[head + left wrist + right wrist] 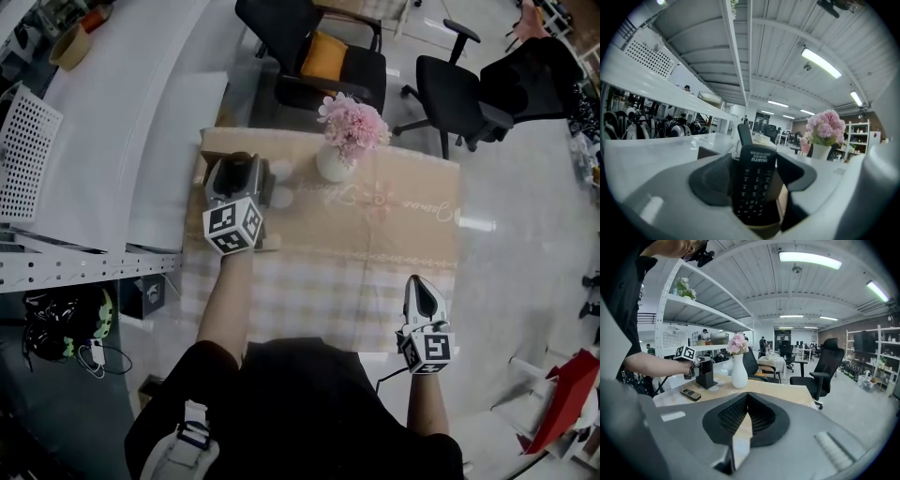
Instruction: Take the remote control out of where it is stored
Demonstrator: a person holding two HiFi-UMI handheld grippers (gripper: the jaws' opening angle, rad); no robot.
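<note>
Remote control [753, 183] stands on end in the black holder [707, 376], long axis vertical, keypad facing the left gripper [236, 167]. Jaws spread wide, straddling it, not clamped. Right gripper [747, 401] pinched closed, empty.

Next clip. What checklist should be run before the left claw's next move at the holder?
1. Remote control between the jaws of the left claw: ok.
2. Pads pressing on it: not ok, the jaws stand wide apart.
3. Remote control upright in the holder: ok.
4. Second remote behind it clear of the claw: cannot tell.
5. Vase apart from the holder: ok.
6. Right claw shut, empty, away from the holder: ok.
</note>
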